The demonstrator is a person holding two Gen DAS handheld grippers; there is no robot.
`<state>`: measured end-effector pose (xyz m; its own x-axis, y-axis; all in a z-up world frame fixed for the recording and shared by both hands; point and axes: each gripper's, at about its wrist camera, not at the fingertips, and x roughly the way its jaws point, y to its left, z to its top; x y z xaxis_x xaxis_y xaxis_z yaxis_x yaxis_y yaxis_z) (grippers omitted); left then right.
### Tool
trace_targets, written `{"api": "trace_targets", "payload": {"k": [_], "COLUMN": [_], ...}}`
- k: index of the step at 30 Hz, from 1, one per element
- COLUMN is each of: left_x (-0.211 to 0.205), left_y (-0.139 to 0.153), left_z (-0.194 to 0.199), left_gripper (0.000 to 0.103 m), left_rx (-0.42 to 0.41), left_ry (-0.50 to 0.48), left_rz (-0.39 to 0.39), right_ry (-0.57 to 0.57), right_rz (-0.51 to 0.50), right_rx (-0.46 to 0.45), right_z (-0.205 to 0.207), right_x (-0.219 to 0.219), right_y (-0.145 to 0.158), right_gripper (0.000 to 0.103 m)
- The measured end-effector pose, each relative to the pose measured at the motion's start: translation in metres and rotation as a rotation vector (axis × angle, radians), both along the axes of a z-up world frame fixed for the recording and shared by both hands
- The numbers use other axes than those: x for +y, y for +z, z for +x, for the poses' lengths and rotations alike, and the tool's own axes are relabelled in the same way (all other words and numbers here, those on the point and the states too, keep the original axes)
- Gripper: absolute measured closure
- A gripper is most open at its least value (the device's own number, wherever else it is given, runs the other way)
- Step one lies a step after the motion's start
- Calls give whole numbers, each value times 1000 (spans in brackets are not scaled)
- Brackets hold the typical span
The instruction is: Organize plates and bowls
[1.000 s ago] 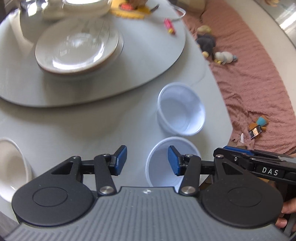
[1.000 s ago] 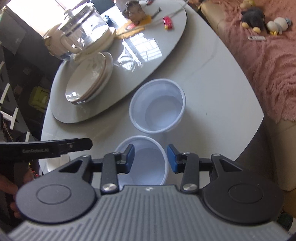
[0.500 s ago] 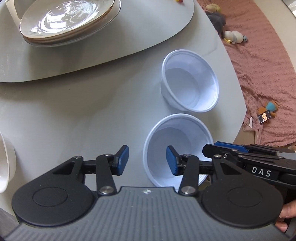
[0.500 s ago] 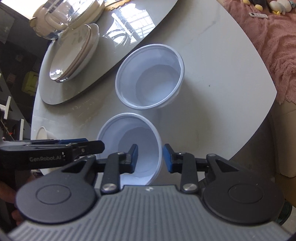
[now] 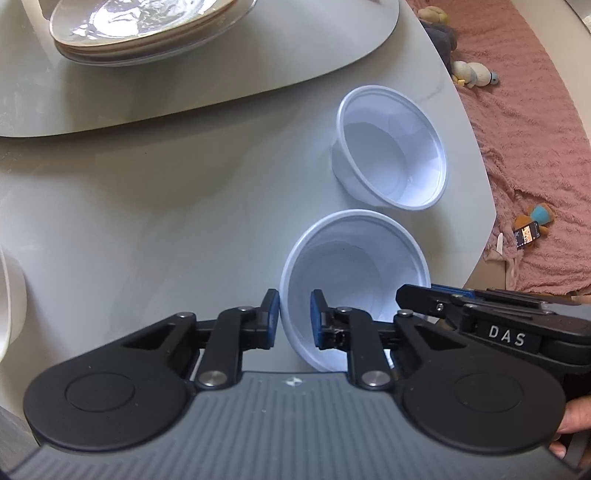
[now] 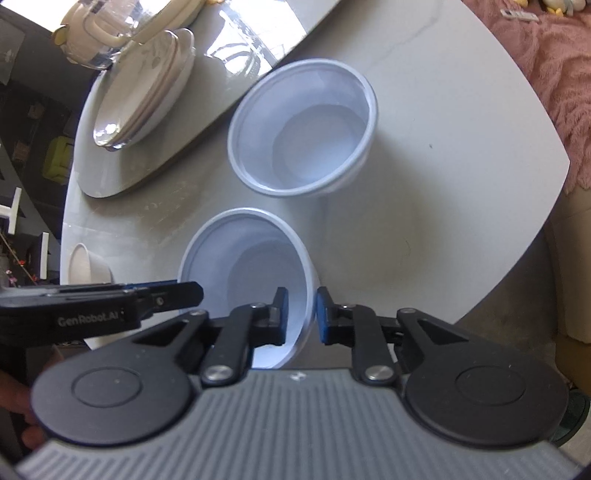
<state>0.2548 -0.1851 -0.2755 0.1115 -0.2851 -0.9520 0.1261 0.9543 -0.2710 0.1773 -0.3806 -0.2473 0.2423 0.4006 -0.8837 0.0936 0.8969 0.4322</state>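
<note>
Two white plastic bowls stand on the grey table. The near bowl [image 5: 354,273] also shows in the right wrist view [image 6: 255,266]. My left gripper [image 5: 293,314] straddles its left rim, pads close on the wall. My right gripper [image 6: 300,314] straddles its right rim the same way. The far bowl [image 5: 391,155] stands free just beyond, also in the right wrist view [image 6: 306,129]. A stack of cream plates [image 5: 136,26] sits on the lazy Susan [image 5: 221,85], also in the right wrist view [image 6: 144,85].
A white ceramic bowl [image 6: 88,266] sits at the table's left edge [image 5: 11,295]. A glass teapot [image 6: 99,33] stands behind the plates. The table edge [image 6: 546,184] drops to a pink rug [image 5: 535,129] with toys.
Both grippers moved forward and down onto the near bowl and narrowed their jaws around its opposite rims. The bowls have not shifted.
</note>
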Motion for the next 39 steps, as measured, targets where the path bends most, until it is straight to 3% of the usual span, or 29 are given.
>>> {"api": "trace_targets", "payload": {"k": [13, 20, 27, 36, 39], "left_x": [74, 116, 126, 129, 131], "left_y": [36, 34, 12, 9, 13], "left_z": [-18, -29, -31, -28, -28], "left_gripper": [82, 82, 82, 81, 69], "left_rx": [-108, -111, -83, -72, -80], "left_ry": [203, 308, 329, 319, 324], "left_rz": [-18, -54, -42, -33, -25], "right_ry": [239, 333, 343, 286, 262], "right_rz": [21, -22, -35, -53, -54], "right_rx": [-83, -124, -102, -64, -83], "right_z": [17, 25, 28, 28, 26], "right_x": [58, 100, 115, 125, 122], "right_y": [29, 31, 20, 14, 18], "right_gripper": [84, 84, 84, 82, 82]}}
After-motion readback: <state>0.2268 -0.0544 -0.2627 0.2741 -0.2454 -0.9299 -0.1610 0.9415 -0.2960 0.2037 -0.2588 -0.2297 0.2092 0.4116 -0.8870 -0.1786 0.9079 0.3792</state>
